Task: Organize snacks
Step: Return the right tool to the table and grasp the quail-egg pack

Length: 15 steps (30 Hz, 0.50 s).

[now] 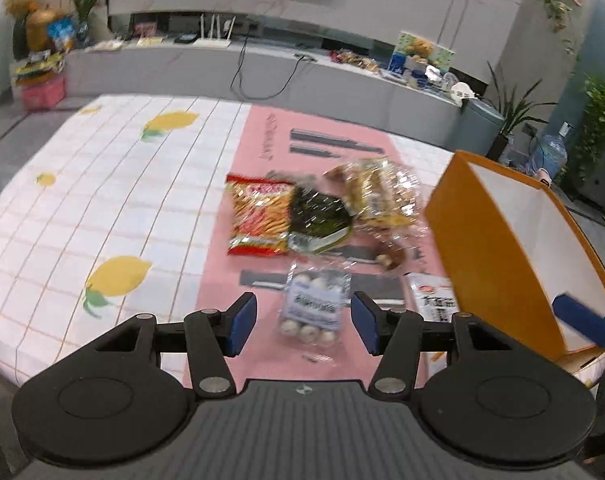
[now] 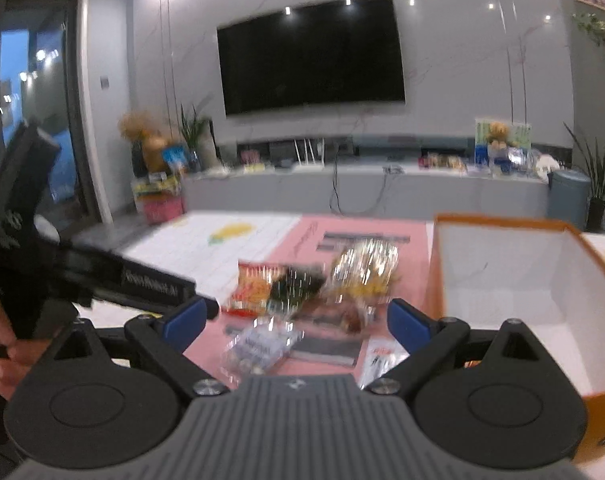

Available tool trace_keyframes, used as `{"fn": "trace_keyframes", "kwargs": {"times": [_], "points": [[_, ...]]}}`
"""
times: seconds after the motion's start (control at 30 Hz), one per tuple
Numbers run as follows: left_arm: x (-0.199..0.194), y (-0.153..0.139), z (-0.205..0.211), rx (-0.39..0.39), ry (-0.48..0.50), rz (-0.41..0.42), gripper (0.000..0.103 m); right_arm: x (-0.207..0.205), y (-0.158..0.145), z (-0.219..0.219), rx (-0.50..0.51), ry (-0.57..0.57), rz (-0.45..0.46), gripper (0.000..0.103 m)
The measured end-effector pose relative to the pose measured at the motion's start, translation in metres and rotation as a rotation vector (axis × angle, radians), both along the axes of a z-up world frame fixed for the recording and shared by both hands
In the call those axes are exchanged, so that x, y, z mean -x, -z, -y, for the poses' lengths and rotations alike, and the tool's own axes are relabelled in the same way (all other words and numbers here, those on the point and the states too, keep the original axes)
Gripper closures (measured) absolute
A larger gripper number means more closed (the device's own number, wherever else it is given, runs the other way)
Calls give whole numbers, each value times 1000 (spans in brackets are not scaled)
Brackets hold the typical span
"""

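Several snack packs lie on a pink mat [image 1: 222,280]: a red bag [image 1: 258,216], a dark green pack [image 1: 318,216], a clear bag of yellow pieces [image 1: 382,196], a clear pack of white balls [image 1: 312,308] and a white packet [image 1: 434,296]. To their right an orange box [image 1: 522,248], white inside, lies tilted with nothing in it. My left gripper [image 1: 304,328] hovers open over the white-ball pack without touching it. Close to the box's front, my right gripper [image 2: 296,324] is open and holds nothing. The same snacks [image 2: 286,284] and box [image 2: 522,300] appear blurred in the right wrist view.
A white tablecloth with lemon prints [image 1: 102,208] covers the table left of the mat. In the right wrist view, a hand [image 2: 2,340] holds the left gripper's black body [image 2: 42,260] at the left. Behind stand a low grey console [image 2: 382,192], a wall TV [image 2: 310,52], plants and a bin [image 2: 568,196].
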<state>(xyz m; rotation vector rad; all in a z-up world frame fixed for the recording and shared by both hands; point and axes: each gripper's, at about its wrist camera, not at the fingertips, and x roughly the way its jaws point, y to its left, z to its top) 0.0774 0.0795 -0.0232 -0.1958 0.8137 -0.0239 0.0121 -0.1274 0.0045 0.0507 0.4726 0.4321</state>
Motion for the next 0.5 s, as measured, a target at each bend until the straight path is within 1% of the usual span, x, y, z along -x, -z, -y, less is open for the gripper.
{"fn": "trace_keyframes", "kwargs": {"times": [0.1,0.23,0.33,0.43,0.5], "points": [[-2,10,-11,5,5,-24,39,-10,15,-19,17,13,-55,8],[-5,20,-23,-1,-23,-56,39,-25,36,-43,15,11,-135,8],[-5,24,-28,-42,-50,-60,38,-46,55,-62,21,57,-220,8],[-5,30,-35,-75,-78,-70,39,-65,73,-78,-10,87,-291,8],[-7,32,-42,-97,-128,-77,38,-75,82,-87,-24,103,-319,6]]}}
